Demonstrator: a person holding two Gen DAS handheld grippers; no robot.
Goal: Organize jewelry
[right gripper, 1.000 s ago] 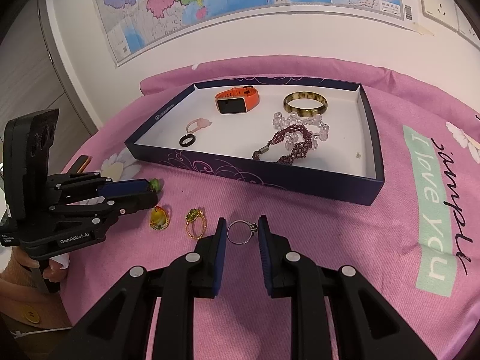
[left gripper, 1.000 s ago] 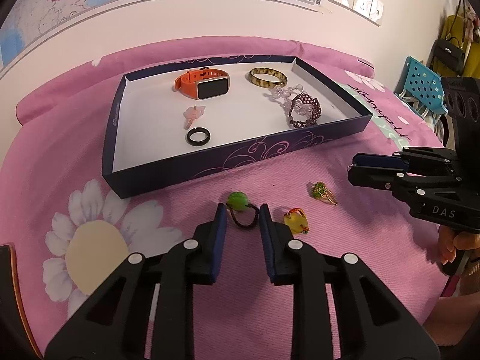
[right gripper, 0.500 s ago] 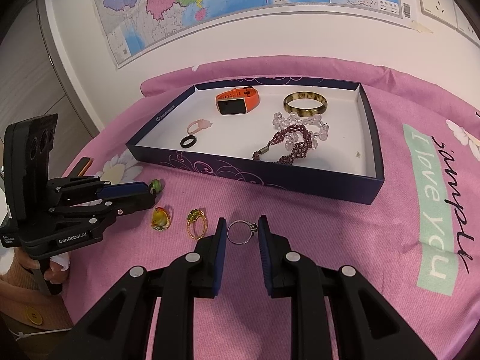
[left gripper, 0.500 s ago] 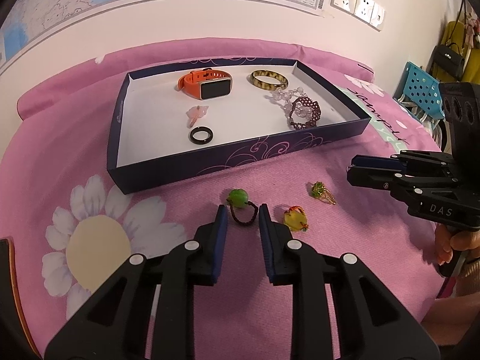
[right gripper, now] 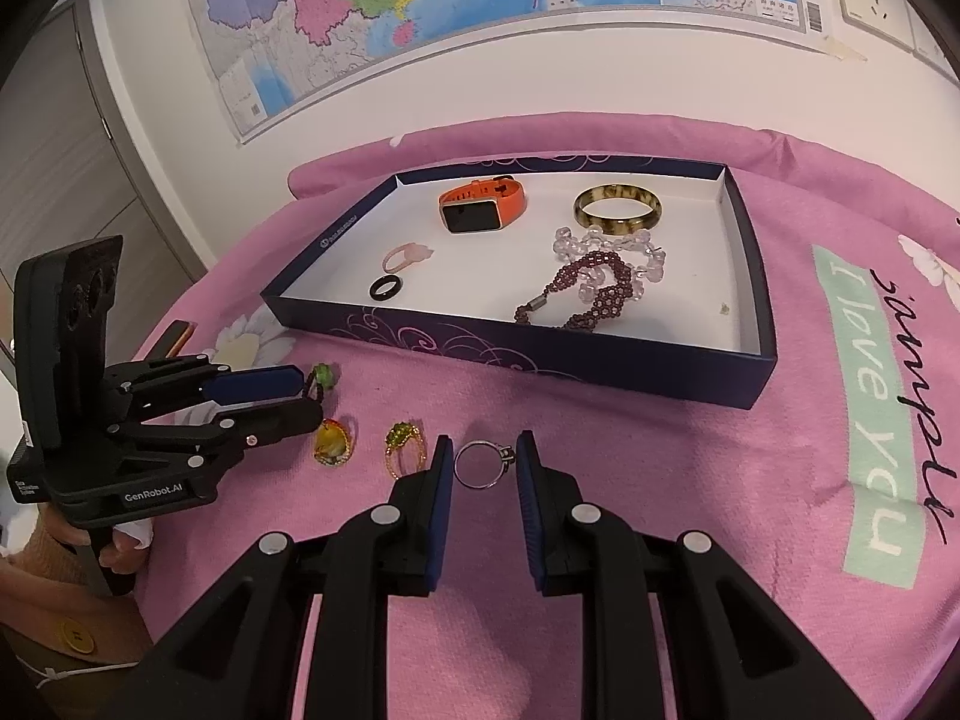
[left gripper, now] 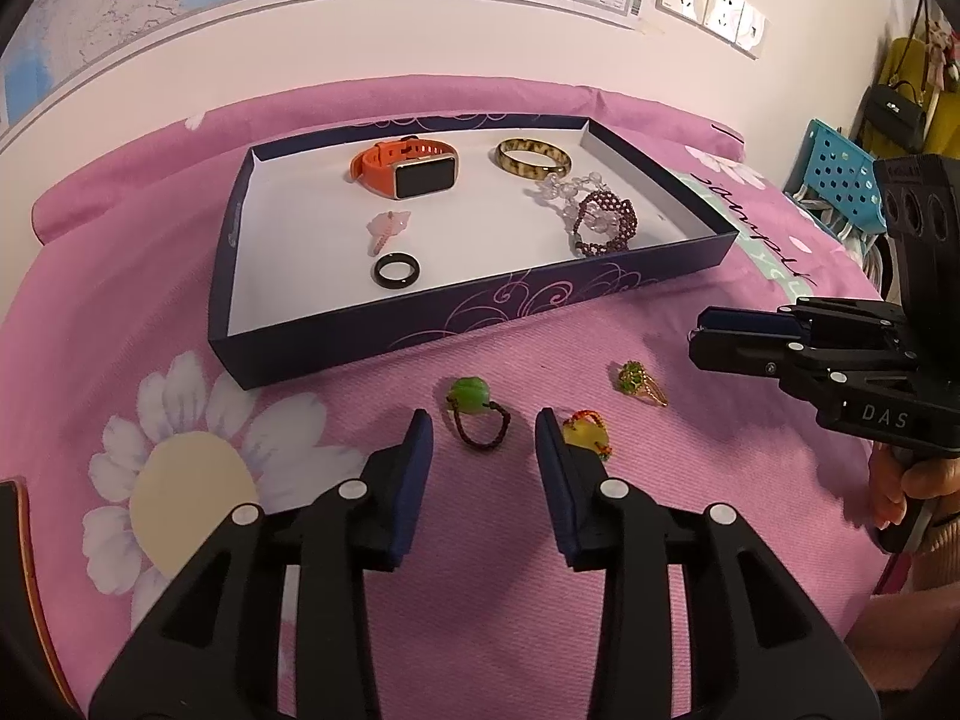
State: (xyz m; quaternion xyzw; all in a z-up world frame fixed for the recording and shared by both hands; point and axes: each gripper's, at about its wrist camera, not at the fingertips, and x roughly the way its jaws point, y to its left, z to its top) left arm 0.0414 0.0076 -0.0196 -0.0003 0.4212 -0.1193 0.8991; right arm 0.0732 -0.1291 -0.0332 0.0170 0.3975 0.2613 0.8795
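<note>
On the pink cloth, a green-bead ring (left gripper: 477, 414) lies between the tips of my left gripper (left gripper: 483, 426). Its jaws are opening and the pads do not touch the ring. A yellow ring (left gripper: 591, 435) sits just outside its right finger, and a green-and-gold ring (left gripper: 639, 378) lies further right. My right gripper (right gripper: 485, 450) stands narrowly open, its tips flanking a silver ring (right gripper: 483, 462) that lies flat on the cloth. The navy box (left gripper: 420, 330) behind holds an orange watch (left gripper: 414, 171), a bangle (left gripper: 531, 157), bead bracelets (left gripper: 600, 219), a black ring (left gripper: 396, 271) and a pink ring (left gripper: 389, 225).
A wall with a map and sockets rises behind the bed. A blue perforated crate (left gripper: 840, 180) and hanging bags stand at the far right in the left wrist view. A dark flat object (right gripper: 177, 336) lies at the cloth's left edge. A hand (right gripper: 114, 546) holds the left gripper's handle.
The left gripper's jaws have spread wider around the green-bead ring. The right gripper and all the jewelry are where they were.
</note>
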